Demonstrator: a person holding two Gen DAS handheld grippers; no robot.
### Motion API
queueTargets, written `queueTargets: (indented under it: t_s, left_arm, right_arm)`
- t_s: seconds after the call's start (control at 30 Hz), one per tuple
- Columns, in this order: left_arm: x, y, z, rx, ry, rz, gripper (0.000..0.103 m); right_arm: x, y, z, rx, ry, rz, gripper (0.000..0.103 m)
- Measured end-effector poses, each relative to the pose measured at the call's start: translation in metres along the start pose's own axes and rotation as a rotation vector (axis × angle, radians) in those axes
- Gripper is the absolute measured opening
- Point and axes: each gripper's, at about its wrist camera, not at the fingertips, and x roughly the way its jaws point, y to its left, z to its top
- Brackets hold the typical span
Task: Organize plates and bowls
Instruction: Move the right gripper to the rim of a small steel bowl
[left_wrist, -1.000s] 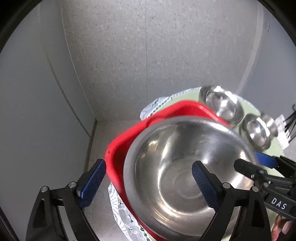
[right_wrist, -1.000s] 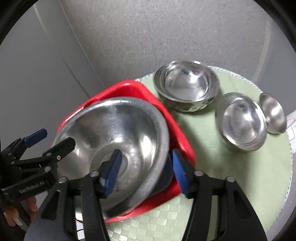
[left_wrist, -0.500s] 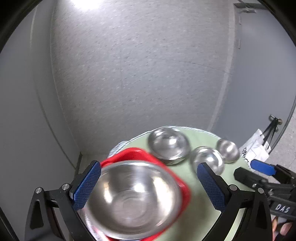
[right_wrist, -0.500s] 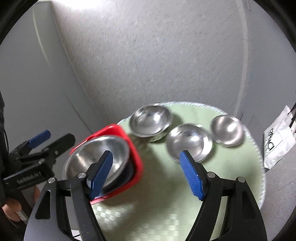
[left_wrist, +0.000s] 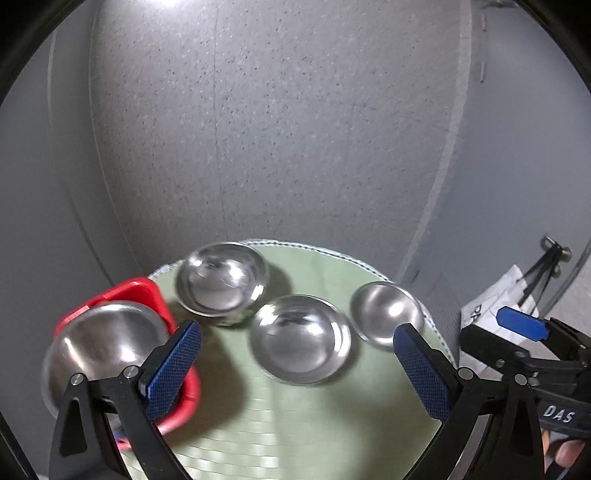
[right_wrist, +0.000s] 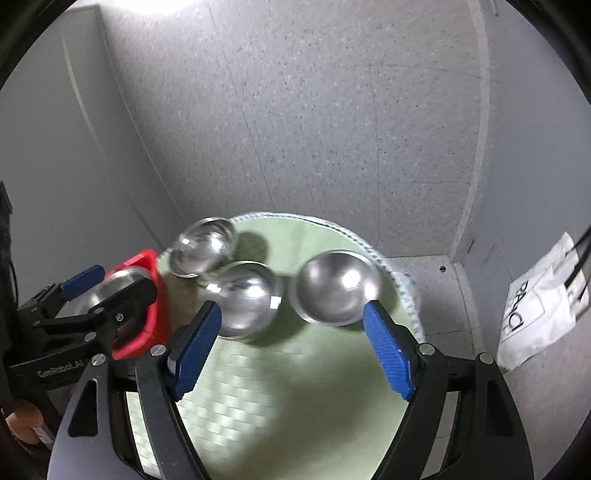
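Red tray (left_wrist: 147, 291): far left of the green mat (left_wrist: 295, 424); large steel bowl (left_wrist: 107, 347) nested in it, judged done
Three steel bowls (left_wrist: 301, 338): loose at mid-mat, unstacked, judged remaining
Left gripper (left_wrist: 297, 363): jaws wide apart, empty
Right gripper (right_wrist: 291, 349): jaws wide apart, empty
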Motion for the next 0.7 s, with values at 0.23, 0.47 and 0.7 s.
queueTargets:
  t_s: [0.23,0.47,0.7]
  left_arm:
    - [0.049,-0.05,0.012,-0.096,0.095,0.059,0.102]
    - [0.086,-0.079,0.021,-0.164,0.163,0.115,0.099]
    - [0.143,-0.102,0.047,-0.029,0.205,0.096,0.087]
  right_arm:
    - [0.031,-0.062,0.01,-0.026,0.068,0.031,0.081]
    - [0.078,-0.096,0.017,-0.011,0.14,0.042,0.081]
    - [0.12,-0.115,0.019,0.032,0.211,0.065,0.077]
